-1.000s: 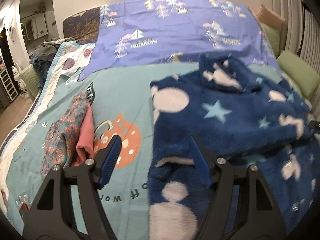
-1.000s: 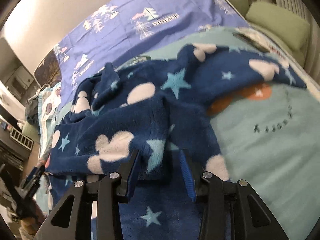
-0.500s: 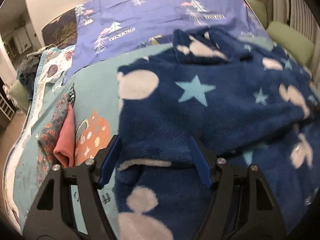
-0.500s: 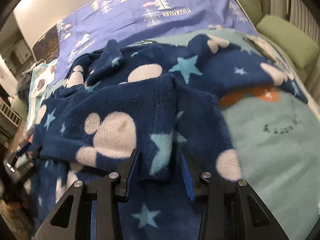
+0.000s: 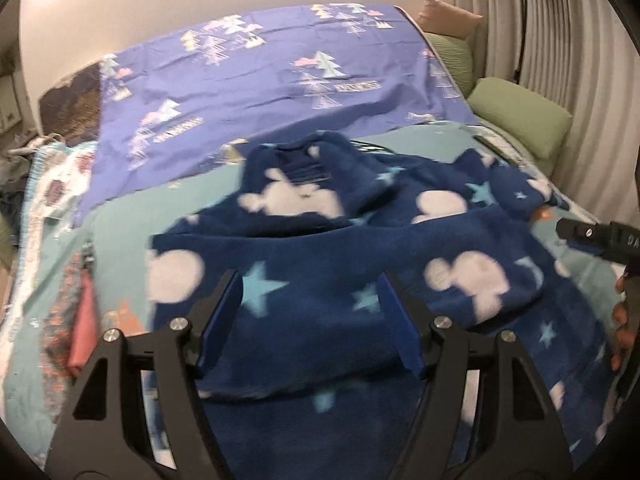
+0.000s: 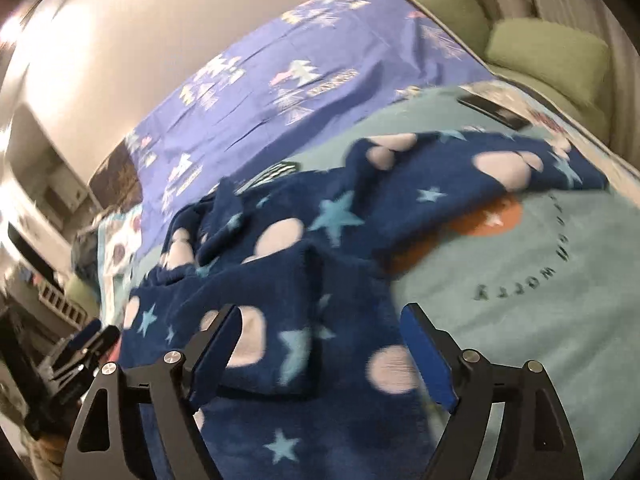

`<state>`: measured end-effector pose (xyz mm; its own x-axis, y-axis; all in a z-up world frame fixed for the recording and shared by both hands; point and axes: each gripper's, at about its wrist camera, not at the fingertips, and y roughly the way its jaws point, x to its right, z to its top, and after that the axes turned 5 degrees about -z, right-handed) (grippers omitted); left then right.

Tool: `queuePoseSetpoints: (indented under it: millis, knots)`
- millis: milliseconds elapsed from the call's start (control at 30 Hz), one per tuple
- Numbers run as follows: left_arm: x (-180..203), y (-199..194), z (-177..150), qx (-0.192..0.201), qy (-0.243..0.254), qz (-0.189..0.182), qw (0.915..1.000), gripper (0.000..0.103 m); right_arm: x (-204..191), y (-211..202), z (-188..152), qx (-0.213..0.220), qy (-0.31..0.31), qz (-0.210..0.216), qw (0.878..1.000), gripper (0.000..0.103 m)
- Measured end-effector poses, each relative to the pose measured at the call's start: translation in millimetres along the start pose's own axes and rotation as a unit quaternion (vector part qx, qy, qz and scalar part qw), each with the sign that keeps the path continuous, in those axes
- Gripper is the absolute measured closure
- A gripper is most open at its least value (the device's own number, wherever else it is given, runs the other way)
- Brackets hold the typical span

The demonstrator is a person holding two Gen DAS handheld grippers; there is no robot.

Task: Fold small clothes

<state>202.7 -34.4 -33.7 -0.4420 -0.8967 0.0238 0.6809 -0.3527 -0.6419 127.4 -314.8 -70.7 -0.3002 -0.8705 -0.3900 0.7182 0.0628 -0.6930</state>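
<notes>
A dark blue fleece garment point(image 5: 360, 248) with white mouse heads and light blue stars lies on the teal bed cover point(image 5: 132, 216), its lower part folded up over itself. My left gripper point(image 5: 310, 316) is open just above the folded layer and holds nothing. My right gripper point(image 6: 320, 348) is open wide above the garment's point(image 6: 288, 280) folded edge and holds nothing. One sleeve point(image 6: 480, 168) stretches to the right. The right gripper also shows at the left wrist view's right edge point(image 5: 588, 236).
Folded floral and pink clothes point(image 5: 76, 320) lie at the left of the bed. A purple sheet point(image 5: 260, 80) covers the far half. Green cushions point(image 5: 520, 116) line the right side. A dark phone point(image 6: 492, 108) lies on the cover at the far right.
My right gripper has opened and let go of the fleece fold, which now lies flat. Both grippers have drawn back and lifted slightly. The left gripper has moved right over the garment.
</notes>
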Motion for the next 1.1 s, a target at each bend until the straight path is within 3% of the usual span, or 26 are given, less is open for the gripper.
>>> queuePoseSetpoints:
  millis: [133, 233, 367, 467, 600, 767, 867, 1000, 1100]
  knots:
    - [20, 16, 2, -0.010, -0.003, -0.024, 0.9997, 0.026, 25, -2, 4, -0.013, 0.020, 0.003, 1.000, 0.019]
    - [29, 34, -3, -0.028, -0.010, -0.034, 0.9990, 0.023, 41, 2, 11, -0.044, 0.039, -0.026, 0.998, 0.019]
    - [33, 71, -25, -0.094, -0.004, -0.014, 0.9954, 0.022, 63, 7, 23, -0.037, 0.039, -0.041, 0.998, 0.019]
    - [29, 63, -24, -0.082, -0.025, -0.022, 0.9961, 0.024, 91, 15, 36, -0.043, 0.082, -0.016, 0.996, 0.019]
    - [36, 28, -11, -0.021, -0.018, -0.033, 0.9991, 0.025, 145, 28, 63, -0.023, 0.177, -0.015, 0.984, 0.019]
    - [34, 8, -3, 0.009, -0.021, -0.029, 0.9993, 0.025, 220, 55, 80, -0.024, 0.314, -0.019, 0.949, 0.019]
    - [26, 12, -1, 0.008, -0.033, -0.021, 0.9992, 0.025, 241, 65, 90, -0.008, 0.340, -0.008, 0.940, 0.019]
    - [24, 25, -2, 0.002, -0.045, -0.020, 0.9988, 0.025, 253, 83, 108, -0.007, 0.325, -0.066, 0.943, 0.019]
    - [22, 31, -5, -0.003, -0.050, -0.022, 0.9985, 0.025, 261, 92, 111, 0.006, 0.334, -0.078, 0.939, 0.020]
